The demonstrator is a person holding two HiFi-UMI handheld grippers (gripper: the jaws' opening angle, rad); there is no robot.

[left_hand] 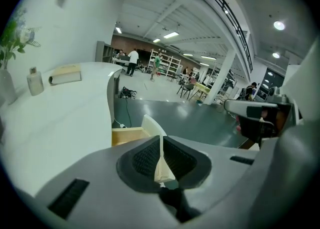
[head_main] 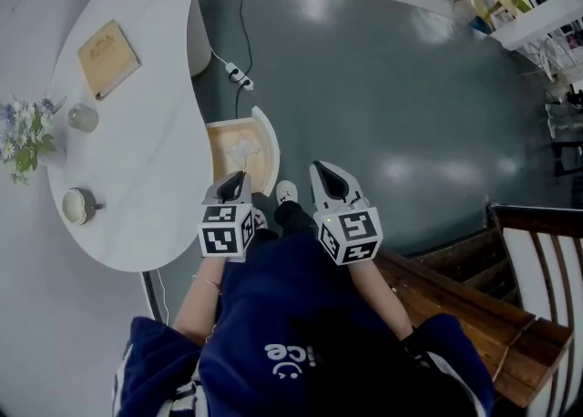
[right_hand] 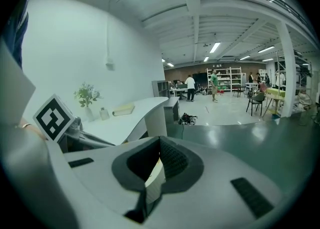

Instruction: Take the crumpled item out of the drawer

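Observation:
A pale wooden drawer (head_main: 267, 137) stands pulled out from under the white table (head_main: 146, 151). Inside it lies a pale crumpled item (head_main: 239, 148). My left gripper (head_main: 235, 178) hangs just short of the drawer's near end, shut and empty. My right gripper (head_main: 326, 175) is to the right of the drawer, over the grey floor, also shut with nothing in it. In the left gripper view the shut left gripper (left_hand: 161, 145) points at the drawer (left_hand: 128, 134), whose white front panel (left_hand: 151, 124) shows above the tips. In the right gripper view the right gripper (right_hand: 159, 145) points past the table's end.
On the table are a wooden block (head_main: 107, 58), a small bottle (head_main: 82, 117), a cup (head_main: 77, 205) and a vase of flowers (head_main: 25, 137). A power strip (head_main: 239, 76) and cable lie on the floor behind the drawer. Wooden steps (head_main: 474, 288) rise at the right.

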